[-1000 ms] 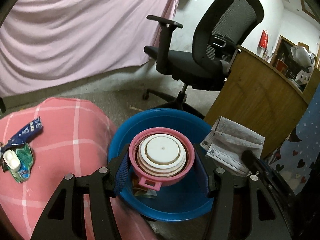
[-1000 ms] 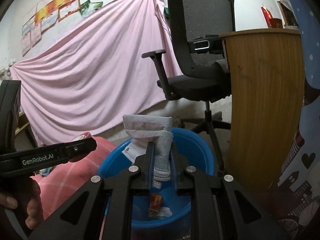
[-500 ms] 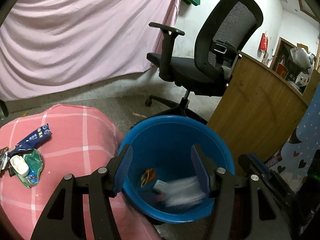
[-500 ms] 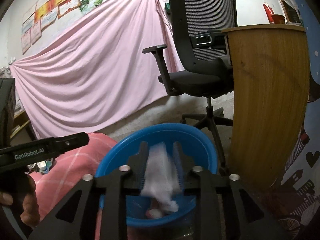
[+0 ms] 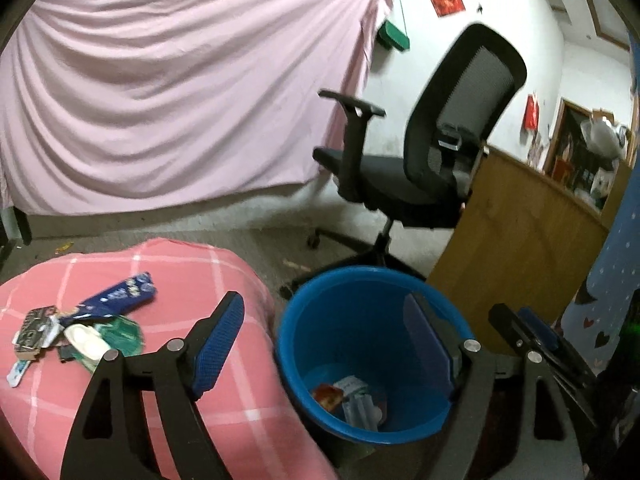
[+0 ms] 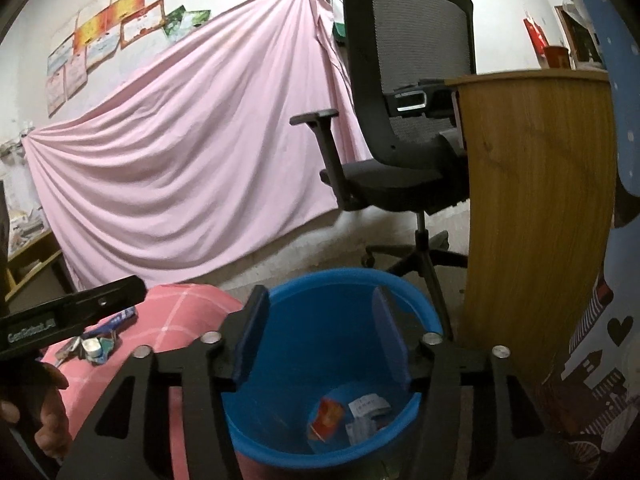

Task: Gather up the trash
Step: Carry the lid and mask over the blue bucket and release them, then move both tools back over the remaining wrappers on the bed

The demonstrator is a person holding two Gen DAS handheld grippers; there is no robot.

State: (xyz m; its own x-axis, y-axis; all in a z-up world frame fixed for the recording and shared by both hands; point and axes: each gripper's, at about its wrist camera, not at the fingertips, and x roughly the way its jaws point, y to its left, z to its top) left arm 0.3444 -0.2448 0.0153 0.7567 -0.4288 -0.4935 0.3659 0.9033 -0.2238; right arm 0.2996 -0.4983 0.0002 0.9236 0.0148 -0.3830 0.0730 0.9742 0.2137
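Remaining wrappers [image 5: 116, 312] lie left of the blue bin [image 5: 320, 296], nearer the left claw [image 5: 320, 344]; both claws are empty and opening.

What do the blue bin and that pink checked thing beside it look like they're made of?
The blue bin looks like moulded plastic: smooth, slightly glossy walls and a rolled rim. The pink checked cover looks like soft matte cloth, rounded and creased over something bulky; what lies beneath can't be told.
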